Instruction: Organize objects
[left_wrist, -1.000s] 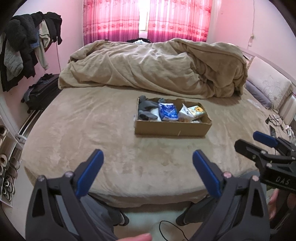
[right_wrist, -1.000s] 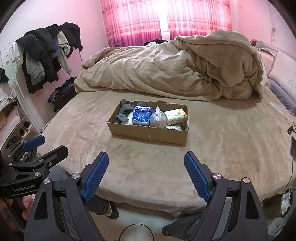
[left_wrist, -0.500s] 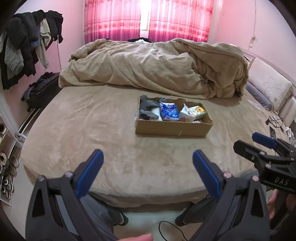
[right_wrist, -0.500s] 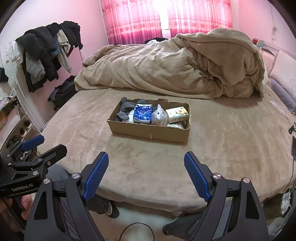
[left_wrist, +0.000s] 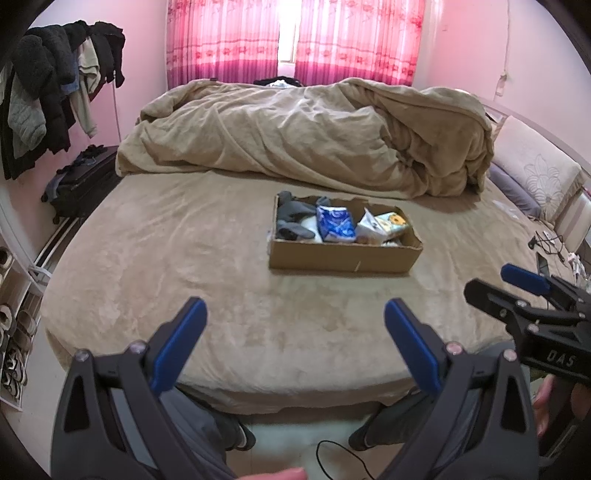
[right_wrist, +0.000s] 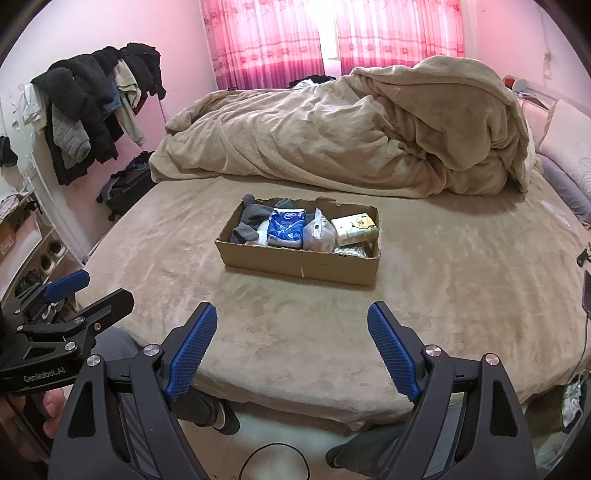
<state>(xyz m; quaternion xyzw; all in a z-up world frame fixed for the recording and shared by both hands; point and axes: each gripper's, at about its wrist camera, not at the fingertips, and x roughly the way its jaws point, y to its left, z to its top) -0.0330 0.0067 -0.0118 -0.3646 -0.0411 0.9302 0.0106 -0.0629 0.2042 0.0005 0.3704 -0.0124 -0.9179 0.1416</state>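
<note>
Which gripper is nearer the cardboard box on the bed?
Neither clearly. The left gripper and right gripper both hang open, short of the bed's near edge, well back from the cardboard box. The box sits ahead-right of the left one and roughly straight ahead of the right one.

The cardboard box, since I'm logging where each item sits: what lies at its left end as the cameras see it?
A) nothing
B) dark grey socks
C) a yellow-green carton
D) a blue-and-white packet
B: the dark grey socks fill the left end of the cardboard box, with the blue-and-white packet beside them.
</note>
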